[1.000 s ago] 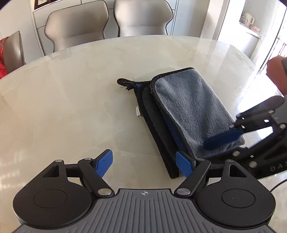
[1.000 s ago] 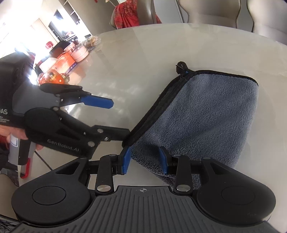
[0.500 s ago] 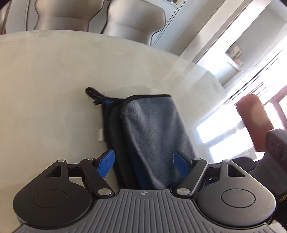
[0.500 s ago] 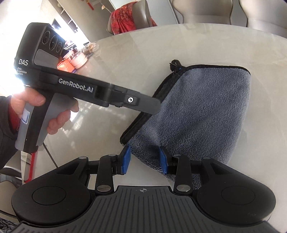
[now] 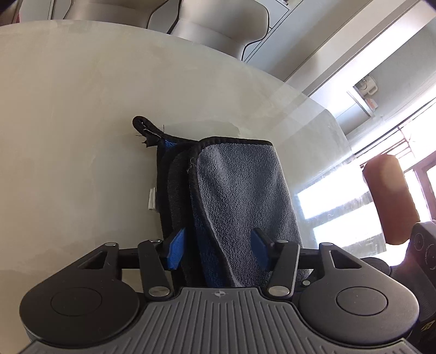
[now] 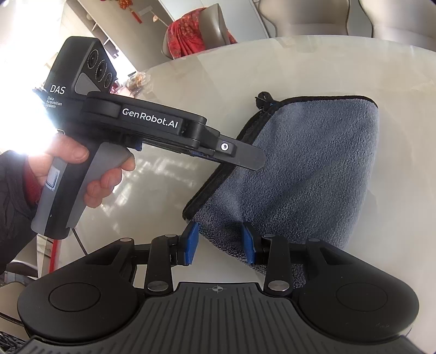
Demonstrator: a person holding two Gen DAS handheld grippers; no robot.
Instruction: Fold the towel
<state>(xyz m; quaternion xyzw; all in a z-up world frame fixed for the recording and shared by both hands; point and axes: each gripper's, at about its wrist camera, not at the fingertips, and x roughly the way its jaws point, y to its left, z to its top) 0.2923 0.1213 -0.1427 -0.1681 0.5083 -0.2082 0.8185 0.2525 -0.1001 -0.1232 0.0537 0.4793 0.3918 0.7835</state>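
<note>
A grey towel (image 5: 239, 190) with black trim and a blue inner side lies folded on the pale marble table (image 5: 81, 136); it also shows in the right wrist view (image 6: 313, 163). Its hanging loop (image 5: 143, 126) sticks out at the far left corner. My left gripper (image 5: 216, 249) is open, its blue pads either side of the towel's near end. My right gripper (image 6: 220, 243) is open over the towel's near corner, with the towel edge between its pads. The left gripper's body (image 6: 152, 125) is seen from the side, held in a hand, its finger over the towel's left edge.
Grey chairs (image 5: 218, 24) stand beyond the table's far edge. A chair with a red cloth (image 6: 196, 32) stands at the far left. Small jars and items (image 6: 136, 81) sit near the table's left edge. Bright windows are at the right.
My left gripper swung right and came in low over the towel's near end, its pads now straddling the towel. My right gripper stayed in place and stayed open.
</note>
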